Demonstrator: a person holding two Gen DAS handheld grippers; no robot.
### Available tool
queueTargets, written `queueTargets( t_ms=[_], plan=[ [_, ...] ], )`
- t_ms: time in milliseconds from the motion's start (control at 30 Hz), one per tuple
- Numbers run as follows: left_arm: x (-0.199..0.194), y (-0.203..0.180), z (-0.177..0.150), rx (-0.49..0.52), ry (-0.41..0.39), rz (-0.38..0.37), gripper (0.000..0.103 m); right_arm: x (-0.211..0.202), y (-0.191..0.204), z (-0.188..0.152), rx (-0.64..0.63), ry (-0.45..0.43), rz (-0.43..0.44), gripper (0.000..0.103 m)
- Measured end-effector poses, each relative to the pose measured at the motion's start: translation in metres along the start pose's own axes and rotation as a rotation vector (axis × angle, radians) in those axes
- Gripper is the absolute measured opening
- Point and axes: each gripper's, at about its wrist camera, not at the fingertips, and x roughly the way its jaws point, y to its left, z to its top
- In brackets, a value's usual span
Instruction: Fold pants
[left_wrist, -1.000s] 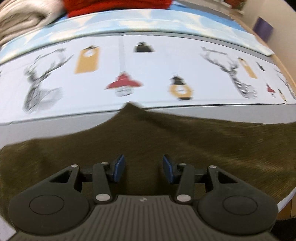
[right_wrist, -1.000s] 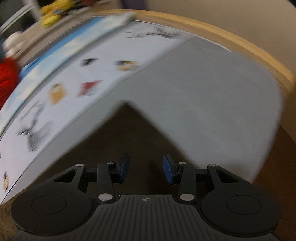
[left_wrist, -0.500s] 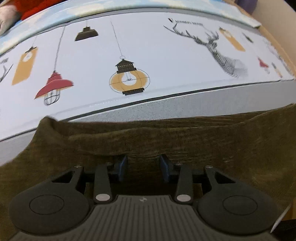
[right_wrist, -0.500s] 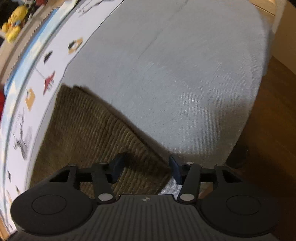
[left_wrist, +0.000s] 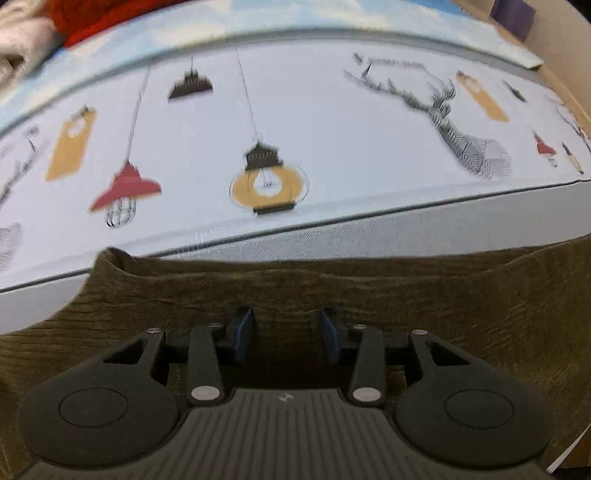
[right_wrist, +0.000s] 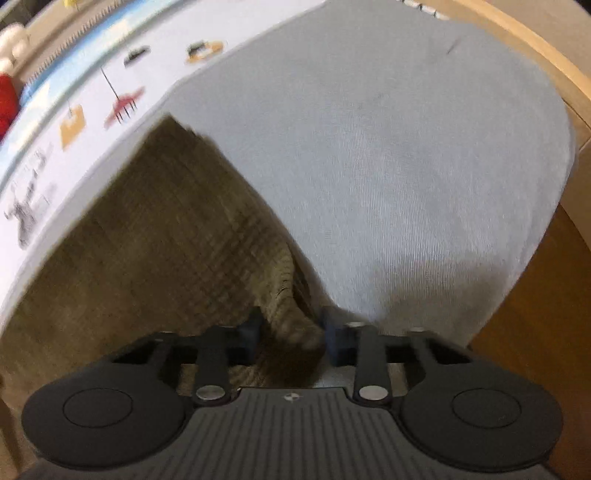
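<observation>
Olive-brown corduroy pants (left_wrist: 369, 295) lie flat on a grey cloth. In the left wrist view my left gripper (left_wrist: 286, 332) is open, its blue pads astride a raised fold of the pants' far edge. In the right wrist view the pants (right_wrist: 155, 229) stretch away to the left, and a bunched corner rises between the pads of my right gripper (right_wrist: 290, 334). The right jaws stand apart with the cloth between them, not pinched.
The grey cloth (right_wrist: 406, 155) covers the near part of the table; beyond it lies a white cloth printed with lamps and deer (left_wrist: 269, 181). A red garment (left_wrist: 103, 18) and a beige one sit at the far left. The wooden table edge (right_wrist: 535, 55) curves at the right.
Both grippers moved onto the pants' edges. The right one closed in on the corner, which now bunches up between its pads. The left view pulled back slightly.
</observation>
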Motion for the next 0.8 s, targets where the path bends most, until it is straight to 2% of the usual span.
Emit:
queueTargets(
  t_ms=[33, 133, 200, 267, 333, 400, 467, 533, 633, 733, 767, 800],
  plan=[
    [-0.008, -0.009, 0.000, 0.012, -0.032, -0.026, 0.045, -0.006, -0.001, 0.001, 0.007, -0.027, 0.009, 0.019],
    [-0.023, -0.040, -0.002, 0.085, -0.112, -0.144, 0.045, -0.025, -0.004, 0.004, 0.044, -0.128, 0.058, 0.017],
    [-0.021, -0.060, -0.004, 0.148, -0.124, -0.215, 0.044, -0.031, -0.002, 0.006, 0.021, -0.173, 0.041, 0.017],
    [-0.010, -0.078, -0.005, 0.193, -0.118, -0.257, 0.039, -0.031, -0.001, 0.007, 0.013, -0.197, 0.006, 0.017],
    [0.007, -0.086, -0.005, 0.204, -0.095, -0.261, 0.029, -0.026, -0.003, 0.005, 0.021, -0.182, -0.025, 0.017],
    [0.025, -0.088, -0.006, 0.199, -0.085, -0.234, 0.024, -0.020, -0.012, 0.004, 0.068, -0.133, -0.036, 0.019],
    [0.030, -0.089, -0.004, 0.200, -0.108, -0.231, 0.025, -0.014, -0.020, 0.006, 0.105, -0.091, -0.040, 0.031],
    [0.028, -0.091, -0.003, 0.206, -0.117, -0.218, 0.025, -0.009, -0.024, 0.007, 0.141, -0.051, -0.065, 0.051],
    [0.023, -0.088, -0.004, 0.201, -0.126, -0.227, 0.025, 0.002, -0.037, 0.001, 0.222, 0.016, -0.053, 0.062],
    [0.011, -0.082, -0.002, 0.167, -0.132, -0.242, 0.027, 0.005, -0.037, -0.004, 0.260, 0.026, -0.036, 0.064],
    [0.005, -0.080, -0.002, 0.165, -0.140, -0.240, 0.027, 0.005, -0.035, -0.004, 0.250, 0.026, -0.034, 0.062],
    [-0.002, -0.077, -0.002, 0.165, -0.148, -0.239, 0.029, 0.004, -0.031, -0.005, 0.232, 0.024, -0.027, 0.046]
  ],
)
